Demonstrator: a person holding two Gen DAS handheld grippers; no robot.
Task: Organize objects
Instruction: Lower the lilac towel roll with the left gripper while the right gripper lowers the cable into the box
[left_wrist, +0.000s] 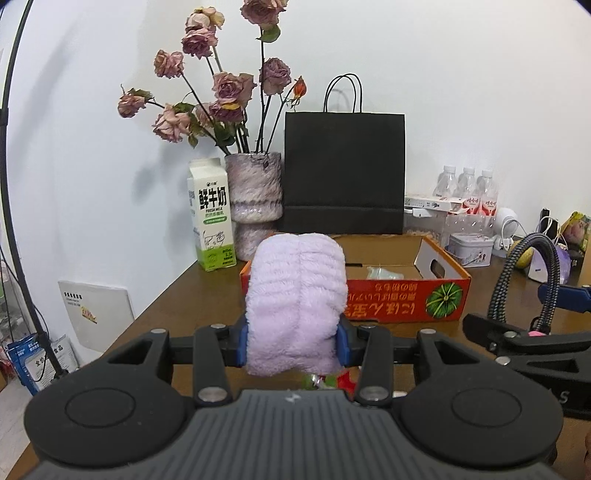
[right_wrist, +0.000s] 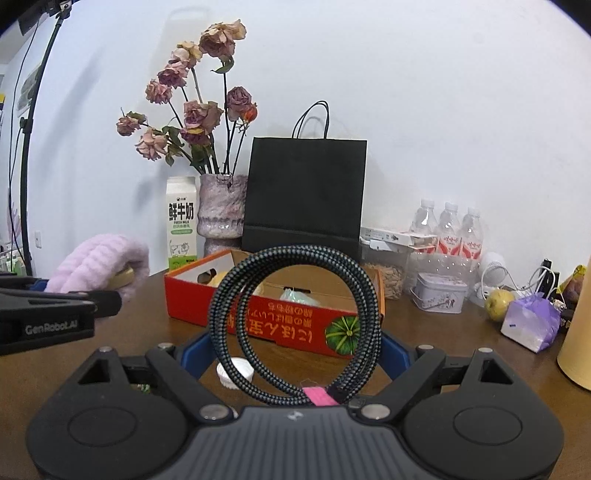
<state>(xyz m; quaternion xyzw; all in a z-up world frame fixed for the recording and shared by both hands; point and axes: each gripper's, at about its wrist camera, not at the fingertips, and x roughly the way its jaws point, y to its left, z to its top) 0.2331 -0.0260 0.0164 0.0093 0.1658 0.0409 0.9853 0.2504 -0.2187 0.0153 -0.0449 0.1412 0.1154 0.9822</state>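
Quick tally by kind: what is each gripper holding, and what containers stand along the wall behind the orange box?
Held towels: 1, lilac towel in left gripper
Held cables: 1, coiled cable in right gripper
Milk cartons: 1
Vases: 1
Paper bags: 1
Water bottles: 3
Total: 8

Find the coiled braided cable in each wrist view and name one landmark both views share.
Left wrist view: the coiled braided cable arches at the right edge, only partly in frame.
Right wrist view: the cable fills the centre foreground as a full loop, held in the right gripper.
Shared landmark: the red cardboard box with the pumpkin print, just behind the cable.
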